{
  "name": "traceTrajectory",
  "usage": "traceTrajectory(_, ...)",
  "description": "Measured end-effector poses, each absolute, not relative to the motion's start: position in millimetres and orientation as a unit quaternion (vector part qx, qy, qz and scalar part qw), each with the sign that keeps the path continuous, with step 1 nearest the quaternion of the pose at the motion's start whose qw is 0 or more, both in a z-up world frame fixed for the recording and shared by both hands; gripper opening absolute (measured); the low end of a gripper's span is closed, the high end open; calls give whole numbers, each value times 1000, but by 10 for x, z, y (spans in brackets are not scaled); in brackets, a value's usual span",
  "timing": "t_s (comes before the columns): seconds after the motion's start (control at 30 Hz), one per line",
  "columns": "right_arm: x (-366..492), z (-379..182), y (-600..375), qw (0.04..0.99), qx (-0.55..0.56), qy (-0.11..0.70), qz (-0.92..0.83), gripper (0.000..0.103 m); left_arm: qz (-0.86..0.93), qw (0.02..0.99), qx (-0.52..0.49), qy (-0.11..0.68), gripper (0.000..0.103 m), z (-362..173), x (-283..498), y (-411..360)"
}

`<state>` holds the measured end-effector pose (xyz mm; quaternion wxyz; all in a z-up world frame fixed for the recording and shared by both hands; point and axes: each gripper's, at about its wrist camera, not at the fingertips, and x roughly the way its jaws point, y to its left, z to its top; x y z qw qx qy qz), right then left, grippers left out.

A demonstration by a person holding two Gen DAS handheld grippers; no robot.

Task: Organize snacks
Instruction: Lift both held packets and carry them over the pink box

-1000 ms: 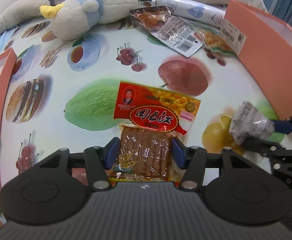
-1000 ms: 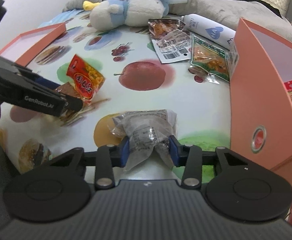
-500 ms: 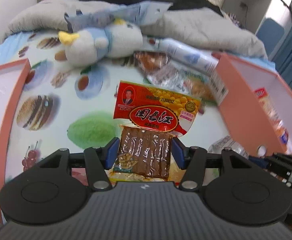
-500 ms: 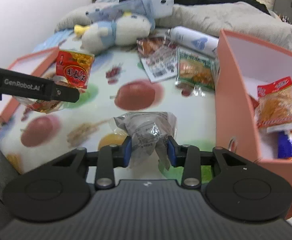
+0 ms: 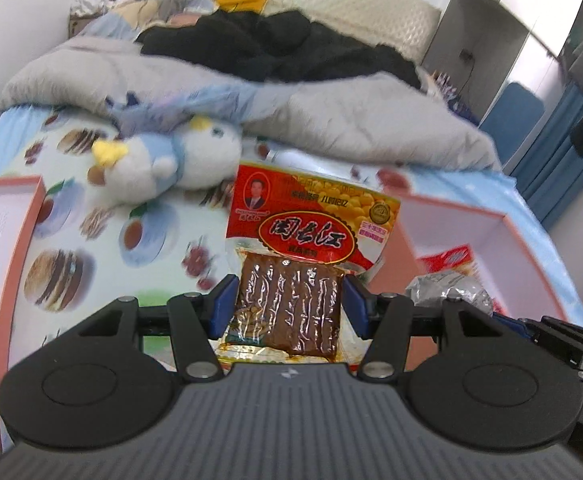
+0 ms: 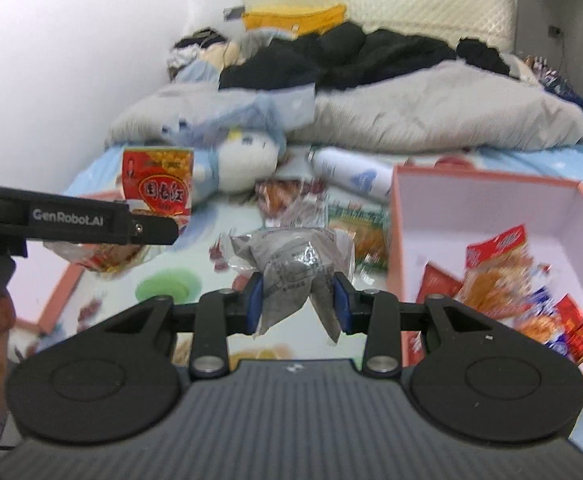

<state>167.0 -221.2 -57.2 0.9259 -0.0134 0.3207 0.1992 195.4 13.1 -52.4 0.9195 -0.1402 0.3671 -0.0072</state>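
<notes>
The bed with the fruit-and-food printed sheet (image 5: 103, 248) is lying under everything, its far half taken up by a rumpled grey duvet (image 5: 331, 116) and a heap of black clothing (image 5: 275, 48); the open salmon-pink cardboard box with a white interior (image 6: 487, 216) is sitting on the sheet to my right, several red, orange and blue snack packets lying loose inside it; the matching salmon-pink box lid (image 5: 15, 264) is lying at the left edge of the sheet; the white-and-pale-blue plush duck with a yellow beak (image 5: 171, 164) is lying on its side just in front of the duvet; a white cylindrical bottle (image 6: 351, 176) is lying beside the plush, close to the box's far corner; a few flat snack packets (image 6: 355, 232) are lying on the sheet between the bottle and the box.

My left gripper (image 5: 287, 308) is holding, fairly wide, the red-and-yellow flat packet of brown tofu strips (image 5: 303, 248); both blue pads are pressing its clear lower edges; the packet is hanging clear of the sheet, its red top upward.

My right gripper (image 6: 297, 304) is squeezing, narrow, the crumpled clear-and-grey plastic snack bag (image 6: 291, 264); the bag is bunching out above and below the pads, lifted off the sheet just left of the box.
</notes>
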Motion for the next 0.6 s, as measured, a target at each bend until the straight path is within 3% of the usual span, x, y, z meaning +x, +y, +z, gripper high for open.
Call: traceTrajectory(0.6,1883,340,-3003,970,3,210,124,38,-88,948,-115,285,62,619,2562,-702)
